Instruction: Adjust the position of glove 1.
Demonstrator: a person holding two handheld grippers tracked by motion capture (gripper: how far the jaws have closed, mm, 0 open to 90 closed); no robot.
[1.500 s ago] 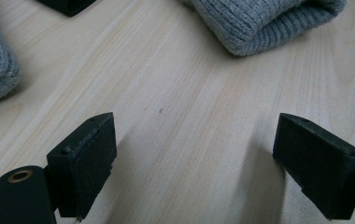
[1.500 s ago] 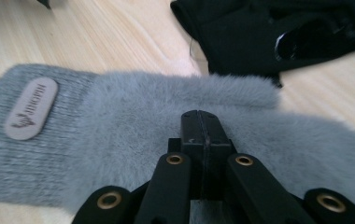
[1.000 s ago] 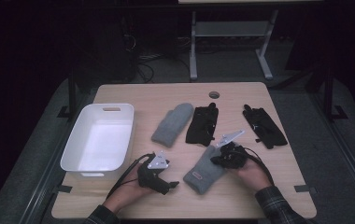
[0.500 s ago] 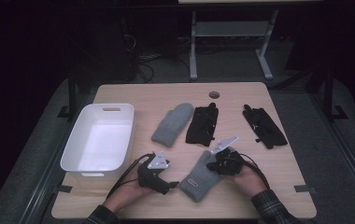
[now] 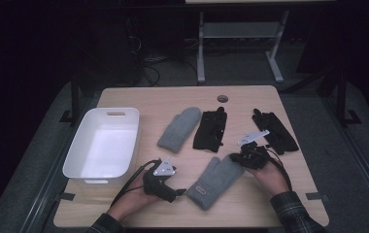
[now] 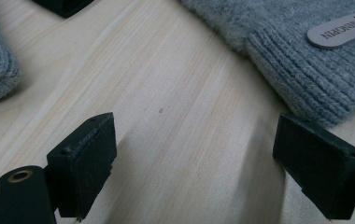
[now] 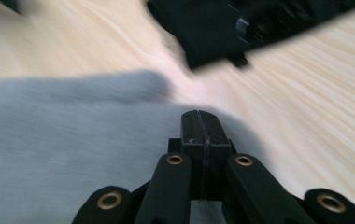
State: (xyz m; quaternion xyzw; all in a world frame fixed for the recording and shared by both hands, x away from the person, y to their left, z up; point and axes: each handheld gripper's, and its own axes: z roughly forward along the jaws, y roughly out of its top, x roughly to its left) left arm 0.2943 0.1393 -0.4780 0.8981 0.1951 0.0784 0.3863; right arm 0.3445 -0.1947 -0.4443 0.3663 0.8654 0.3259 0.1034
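- Wooden table (image 5: 182,99): light top with a round cable hole (image 5: 222,98) near the far edge.
- White bin (image 5: 78,154): stands at the table's left side, open top, interior bare.
- Near grey mitten (image 5: 214,180): lies flat at the front centre, tilted, cuff toward the person. A small oblong label (image 6: 341,33) sits on the ribbed cuff.
- Far grey mitten (image 5: 178,129): lies flat just right of the bin, apart from the near one.
- Black glove (image 5: 210,129): lies just beside the far grey mitten, on its right.
- Second black glove (image 5: 275,130): lies near the table's right edge, well apart from the first.
- Left gripper (image 6: 194,163): held in the left hand (image 5: 134,200) at the front edge, low over the table. Jaws stand wide open with bare wood between them; they grip nothing. The right-hand jaw sits just beside the mitten's cuff edge.
- Right gripper (image 7: 202,122): held in the right hand (image 5: 269,177) at the fingertip end of the near grey mitten. Jaws are pressed fully together over the grey fabric; whether any fabric is pinched between them cannot be told, as this view is motion-blurred.
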